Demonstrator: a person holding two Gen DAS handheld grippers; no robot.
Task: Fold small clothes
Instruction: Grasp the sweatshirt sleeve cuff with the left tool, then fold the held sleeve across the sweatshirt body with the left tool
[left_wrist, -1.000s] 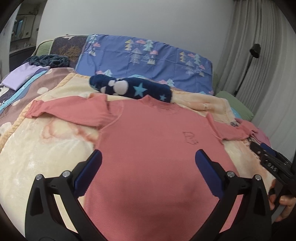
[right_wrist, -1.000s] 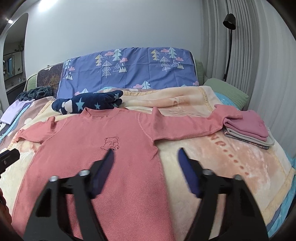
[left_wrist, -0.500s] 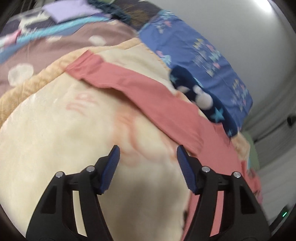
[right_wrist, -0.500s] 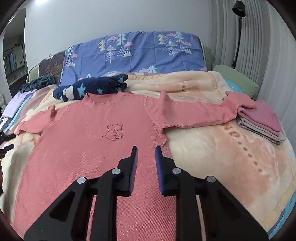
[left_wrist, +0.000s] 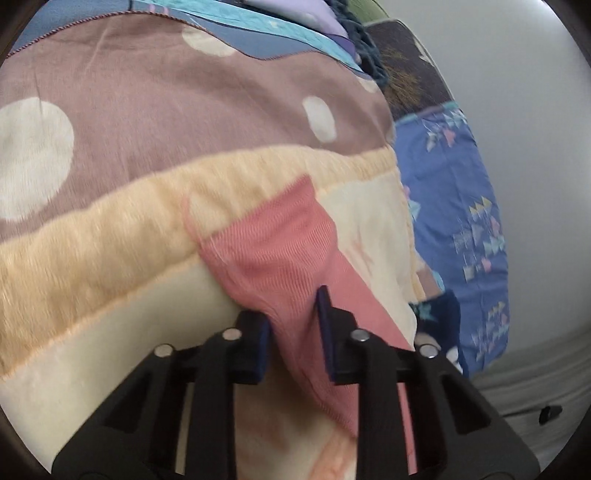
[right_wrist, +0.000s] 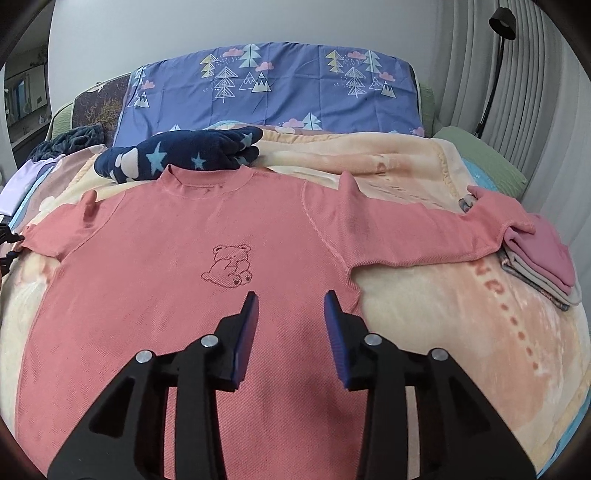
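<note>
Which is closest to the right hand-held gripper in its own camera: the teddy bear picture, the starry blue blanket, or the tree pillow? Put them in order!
From the right hand-held gripper:
1. Teddy bear picture, just ahead on the pink shirt.
2. Starry blue blanket, beyond the collar.
3. Tree pillow, at the back.

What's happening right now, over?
Left claw pinching the pink shirt's left sleeve. Right claw open, above shirt body. Right sleeve overlaps folded stack.
</note>
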